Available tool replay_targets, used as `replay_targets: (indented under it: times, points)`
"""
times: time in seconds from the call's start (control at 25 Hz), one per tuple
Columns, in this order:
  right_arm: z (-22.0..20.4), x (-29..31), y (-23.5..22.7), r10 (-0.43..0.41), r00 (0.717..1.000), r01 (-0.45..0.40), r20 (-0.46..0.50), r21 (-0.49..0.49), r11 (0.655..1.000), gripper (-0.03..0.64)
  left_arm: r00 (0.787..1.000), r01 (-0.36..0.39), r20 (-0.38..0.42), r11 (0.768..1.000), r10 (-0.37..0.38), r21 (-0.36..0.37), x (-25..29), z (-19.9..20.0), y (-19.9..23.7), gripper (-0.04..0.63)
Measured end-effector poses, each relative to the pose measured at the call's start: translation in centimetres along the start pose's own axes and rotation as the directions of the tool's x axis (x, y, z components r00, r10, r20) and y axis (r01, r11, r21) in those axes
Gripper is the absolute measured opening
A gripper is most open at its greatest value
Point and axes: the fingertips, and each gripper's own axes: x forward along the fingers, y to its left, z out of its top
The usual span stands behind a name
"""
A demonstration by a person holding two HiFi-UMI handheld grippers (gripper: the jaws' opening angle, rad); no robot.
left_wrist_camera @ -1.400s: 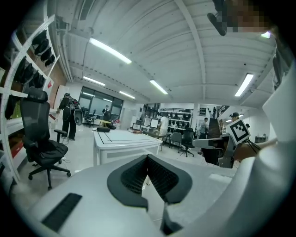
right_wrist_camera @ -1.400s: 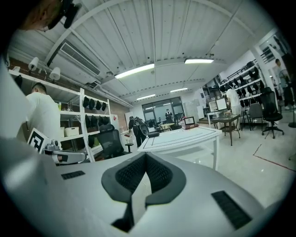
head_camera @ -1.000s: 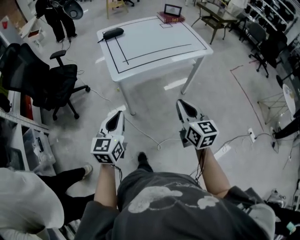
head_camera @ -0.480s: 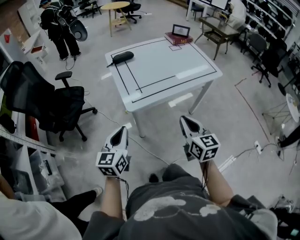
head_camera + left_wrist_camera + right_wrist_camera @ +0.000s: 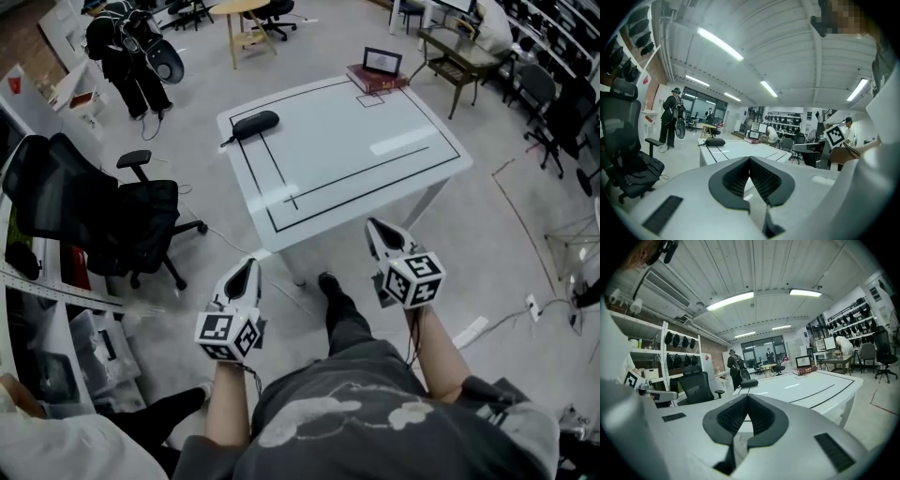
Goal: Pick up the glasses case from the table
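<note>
Both forearms reach forward side by side, each claw tipped slightly down toward the surface (image 5: pixel 356 141).
Left claw (image 5: pixel 247 266): pressed fully together, nothing in it.
Right claw (image 5: pixel 374 225): same, closed and empty.
Both are short of the near edge.
Since a second ago the surface has drawn nearer and the claws have advanced; their pose is unchanged.
Count: two claws; one glasses case (image 5: pixel 255 125), on the surface's far left corner, untouched; one red book (image 5: pixel 377 79).

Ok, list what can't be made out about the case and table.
Case: too small in every view to show its clasp or seam.
Far legs of the table: head view, hidden under its top.
Framed picture: head view, too small to read.
Table's near side: left gripper view, partly behind the claw.
</note>
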Motion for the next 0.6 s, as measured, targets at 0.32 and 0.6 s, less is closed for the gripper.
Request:
replay_targets:
  times: [0.32, 0.6]
  points:
    - [2.9, 12.7, -6.8, 0.053, 0.998, -0.052, -0.022, 0.048, 0.998, 0.0, 0.996, -0.069, -0.055, 0.997, 0.07, 0.029, 11.1, 2.4, 4.3, 0.002]
    - [5.2, 21.8, -10.4, 0.121, 0.989, -0.119, -0.08, 0.039, 0.992, 0.0, 0.99, -0.114, -0.078, 0.993, 0.115, 0.022, 19.6, 5.0, 8.0, 0.002]
